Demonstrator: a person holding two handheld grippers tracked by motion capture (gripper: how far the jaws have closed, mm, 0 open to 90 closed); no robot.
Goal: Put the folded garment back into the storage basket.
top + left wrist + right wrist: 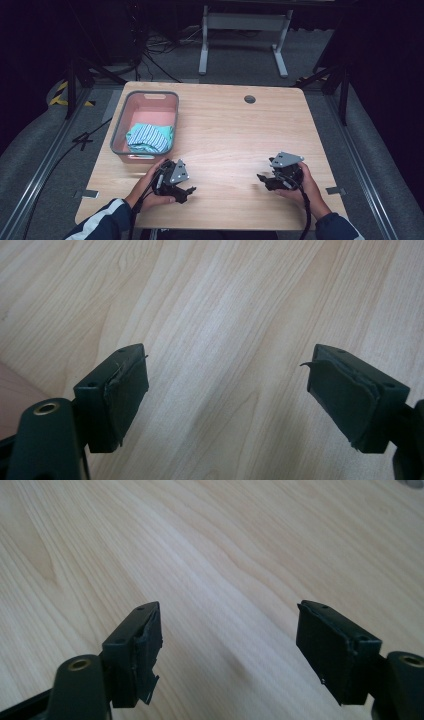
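The left gripper and the right gripper both have jaws spread wide, holding nothing, over bare wooden table. The striped cloth lies in the grey basket at the table's left edge, near the left gripper, not touching.

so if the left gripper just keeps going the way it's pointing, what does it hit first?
Probably the bare wooden table. The left gripper has its jaws open with nothing between them, and its own view shows wood grain ahead. In the high view it points right, away from the basket, roughly toward the right gripper, but tilted down.
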